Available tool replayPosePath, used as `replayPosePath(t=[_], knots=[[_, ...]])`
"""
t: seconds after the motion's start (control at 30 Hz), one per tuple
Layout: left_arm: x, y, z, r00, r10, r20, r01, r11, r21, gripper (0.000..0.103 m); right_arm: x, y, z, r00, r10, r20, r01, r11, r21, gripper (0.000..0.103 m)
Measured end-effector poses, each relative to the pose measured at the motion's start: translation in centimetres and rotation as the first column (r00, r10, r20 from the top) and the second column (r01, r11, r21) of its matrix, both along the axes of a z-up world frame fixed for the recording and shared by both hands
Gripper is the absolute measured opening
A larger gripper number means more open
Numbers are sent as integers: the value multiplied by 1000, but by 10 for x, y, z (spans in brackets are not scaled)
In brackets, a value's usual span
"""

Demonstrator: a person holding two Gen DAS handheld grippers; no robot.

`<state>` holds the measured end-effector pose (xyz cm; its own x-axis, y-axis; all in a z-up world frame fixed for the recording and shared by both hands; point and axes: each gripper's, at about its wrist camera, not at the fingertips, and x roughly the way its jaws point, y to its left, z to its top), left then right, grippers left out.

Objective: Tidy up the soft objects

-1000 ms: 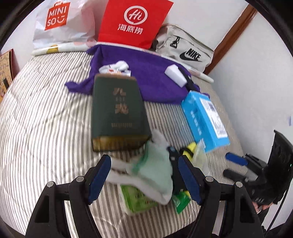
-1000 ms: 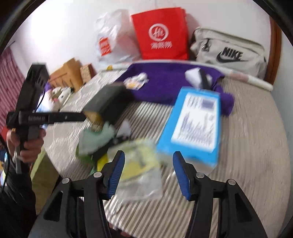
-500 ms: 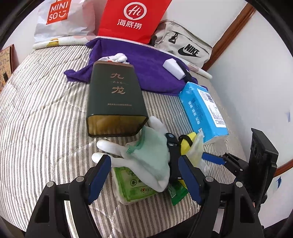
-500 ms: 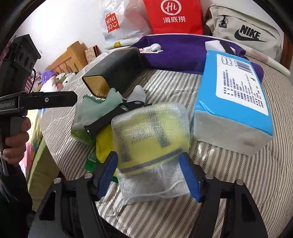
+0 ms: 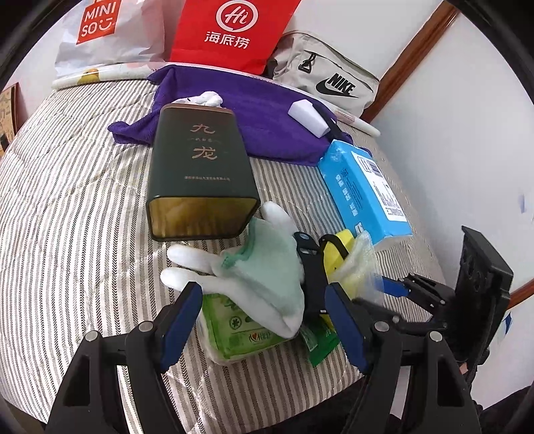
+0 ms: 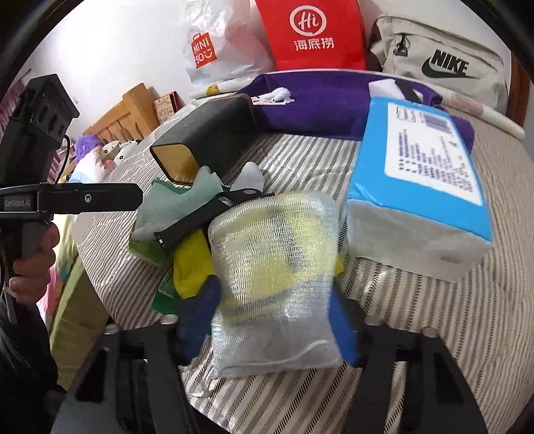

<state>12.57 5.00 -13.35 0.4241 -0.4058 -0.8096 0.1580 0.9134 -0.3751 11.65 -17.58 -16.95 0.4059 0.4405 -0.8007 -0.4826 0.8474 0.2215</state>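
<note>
right tongs (image 6: 270,320) closed on mesh pouch (image 6: 273,267), nike bag (image 6: 440,56)

1. Bedcover (image 5: 66,207): grey-and-white stripes.
2. Tin (image 5: 200,167) ahead of the left gripper: dark green, gold lettering.
3. Towel (image 5: 267,110) beyond: purple.
4. Mesh-wrapped sponge (image 6: 273,267) between the right gripper's blue pads: yellow.
5. Tissue pack (image 6: 424,160), right: blue.

the bedcover (image 5: 66,207) is striped woven cloth, quilted and matt. the dark green box (image 5: 200,167) looks like smooth metal with a dull sheen and a gold lining. the glove (image 5: 253,277) is soft knit, white and pale green. the yellow sponge (image 6: 273,263) sits in shiny white plastic mesh. the blue tissue pack (image 6: 424,167) is glossy film. far off, the purple towel (image 5: 263,113) is fuzzy cloth, the red bag (image 5: 233,30) matt paper.
</note>
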Motion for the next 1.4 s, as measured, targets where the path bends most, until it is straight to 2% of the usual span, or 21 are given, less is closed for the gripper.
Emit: replayPosePath(t=[0.1,0.2,0.43,0.63,0.67,0.8,0.87,1.0,1.23,1.4], knots=[[-1,-1,0,1000,0,-2,0,1000,-7,74,-5,-2,3,1000,-5,11,5,1000,-19,24],[-4,-6,2,1000,-7,6,7,1000,-12,74,-12,-3,4,999,-5,38,6,999,-43,15],[-10,-25,16,995,-68,71,69,998,-12,73,-29,-25,20,994,-36,106,40,998,-41,14],[-8,-60,27,976,-174,131,168,984,62,72,-33,-55,17,989,-98,115,107,992,-70,14],[-6,-66,25,974,-192,123,184,980,75,65,-32,-59,16,988,-107,111,115,991,-72,14],[2,-85,12,971,-223,86,210,968,138,59,-29,-76,8,984,-158,85,164,984,-68,14],[5,-87,5,974,-218,68,205,965,163,51,-29,-79,5,982,-169,79,175,982,-69,14],[8,-82,-3,979,-197,44,188,969,161,47,-28,-80,-1,983,-168,73,173,982,-78,15],[13,-82,-11,984,-177,9,171,963,206,29,-22,-76,-9,986,-159,55,162,985,-61,15],[18,-86,-20,984,-178,-18,178,960,217,24,-23,-77,-12,987,-151,52,153,987,-49,15]])
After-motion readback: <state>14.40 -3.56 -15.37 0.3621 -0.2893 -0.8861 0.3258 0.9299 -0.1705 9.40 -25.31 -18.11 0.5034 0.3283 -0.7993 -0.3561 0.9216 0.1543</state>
